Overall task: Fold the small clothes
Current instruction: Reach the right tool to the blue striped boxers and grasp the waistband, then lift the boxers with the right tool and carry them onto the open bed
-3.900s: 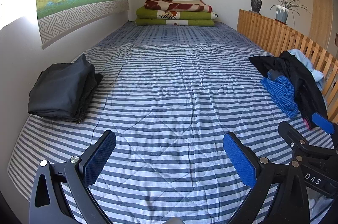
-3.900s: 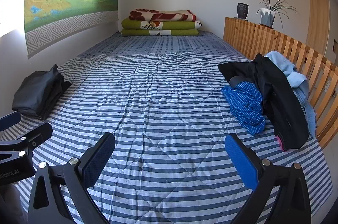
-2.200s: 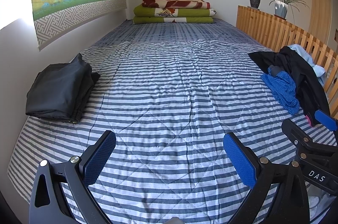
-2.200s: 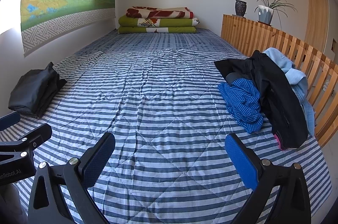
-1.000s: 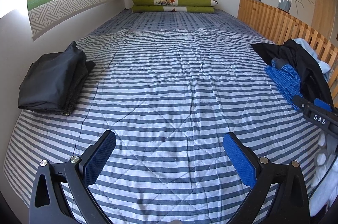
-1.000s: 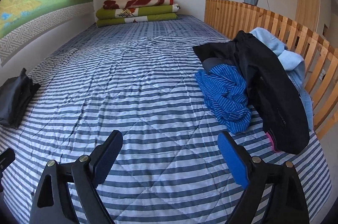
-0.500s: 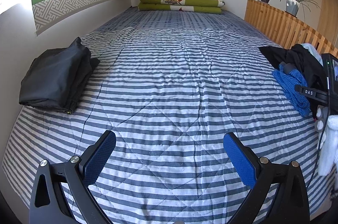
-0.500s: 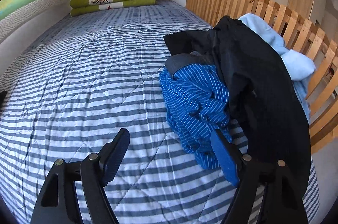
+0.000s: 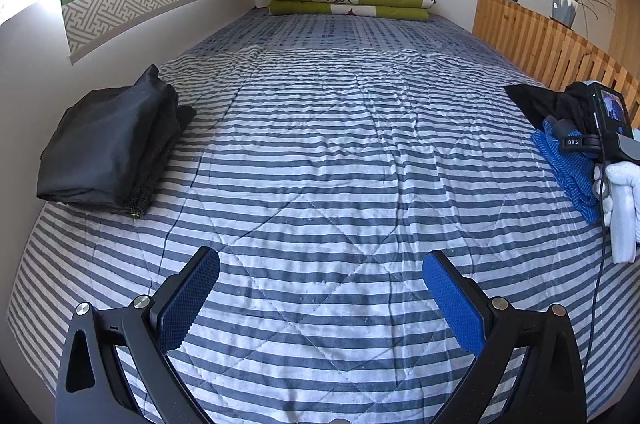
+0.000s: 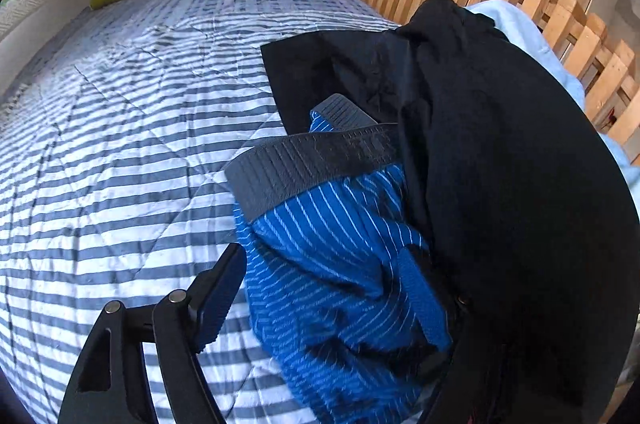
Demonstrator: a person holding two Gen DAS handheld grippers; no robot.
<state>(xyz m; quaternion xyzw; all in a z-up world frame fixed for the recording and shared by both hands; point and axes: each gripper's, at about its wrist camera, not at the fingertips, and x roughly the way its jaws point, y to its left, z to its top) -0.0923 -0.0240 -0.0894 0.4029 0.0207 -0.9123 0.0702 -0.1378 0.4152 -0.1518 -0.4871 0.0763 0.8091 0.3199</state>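
While right gripper (image 10: 320, 288) straddles blue shorts (image 10: 332, 264) — right finger half-buried

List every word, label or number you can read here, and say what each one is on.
"DAS": white letters on the black body of the right hand-held gripper, seen from the left wrist.
The small screen on that device: lit, but too small to read.
Nothing else carries legible text.

both grippers gape wide: left gripper (image 9: 320, 298) hovering, right gripper (image 10: 320, 288) lowered.
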